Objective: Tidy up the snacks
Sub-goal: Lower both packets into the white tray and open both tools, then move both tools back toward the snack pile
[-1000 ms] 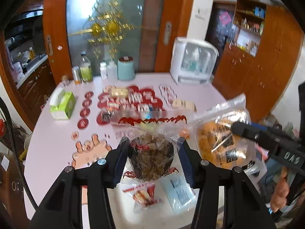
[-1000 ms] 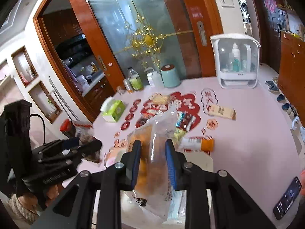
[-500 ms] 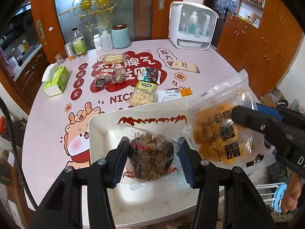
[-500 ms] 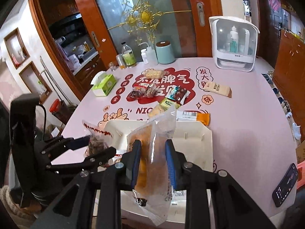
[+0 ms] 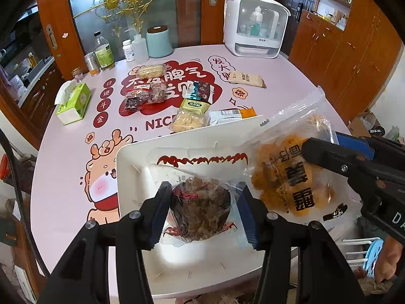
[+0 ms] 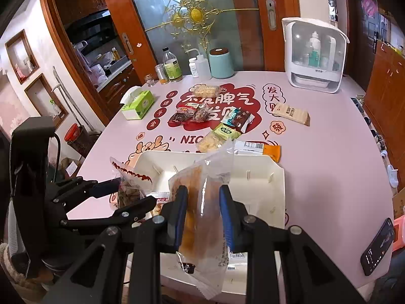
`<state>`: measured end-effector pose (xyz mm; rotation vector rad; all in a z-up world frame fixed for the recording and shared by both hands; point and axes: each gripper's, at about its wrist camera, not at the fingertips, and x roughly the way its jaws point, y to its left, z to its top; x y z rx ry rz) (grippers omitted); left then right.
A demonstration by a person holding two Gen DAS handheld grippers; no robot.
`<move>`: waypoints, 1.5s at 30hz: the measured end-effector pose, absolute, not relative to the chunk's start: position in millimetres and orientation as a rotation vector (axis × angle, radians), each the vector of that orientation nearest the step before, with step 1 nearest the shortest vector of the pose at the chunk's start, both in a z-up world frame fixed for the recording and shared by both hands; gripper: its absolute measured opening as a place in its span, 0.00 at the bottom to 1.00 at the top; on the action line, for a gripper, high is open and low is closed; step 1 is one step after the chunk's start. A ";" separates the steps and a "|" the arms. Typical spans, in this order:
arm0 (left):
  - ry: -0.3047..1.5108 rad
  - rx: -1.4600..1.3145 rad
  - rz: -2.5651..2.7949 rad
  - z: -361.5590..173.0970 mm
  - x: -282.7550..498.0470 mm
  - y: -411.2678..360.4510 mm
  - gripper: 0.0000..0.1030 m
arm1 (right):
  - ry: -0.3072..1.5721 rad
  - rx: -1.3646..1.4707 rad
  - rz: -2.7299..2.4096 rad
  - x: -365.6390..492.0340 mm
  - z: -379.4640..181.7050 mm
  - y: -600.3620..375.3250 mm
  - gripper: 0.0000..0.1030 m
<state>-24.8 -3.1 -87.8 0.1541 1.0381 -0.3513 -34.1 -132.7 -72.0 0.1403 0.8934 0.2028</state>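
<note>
Round pink worktop (image 5: 63,177) with red cartoon print fills both views. At its far edge stands a white cabinet with a clear front (image 5: 255,27), and left of it a teal canister (image 5: 159,40), a squeeze bottle and several small bottles. A green tissue box (image 5: 73,102) sits at the far left.

White tray (image 5: 131,167) with low dividers lies at the near edge of the worktop.

Right gripper (image 6: 202,212): fingers closed on a clear bag of orange snacks (image 6: 202,202), held upright on edge over the near part of the tray. In the left wrist view the same bag (image 5: 291,177) hangs over the tray's right rim.

Left gripper (image 5: 205,212): fingers closed on a clear bag of dark brown snacks (image 5: 202,207) with a red zigzag top, held over the tray's left half. Whether either bag touches the tray floor cannot be told.

Loose snack packets (image 5: 192,116) lie in the middle of the worktop just beyond the tray; one beige packet (image 5: 248,78) lies apart to the far right. A black phone (image 6: 377,245) lies near the right edge.
</note>
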 end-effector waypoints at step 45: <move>1.060 0.187 -0.326 -89.8 -12.5 9.6 0.90 | 0.981 0.091 0.163 -12.4 -88.9 -113.6 0.53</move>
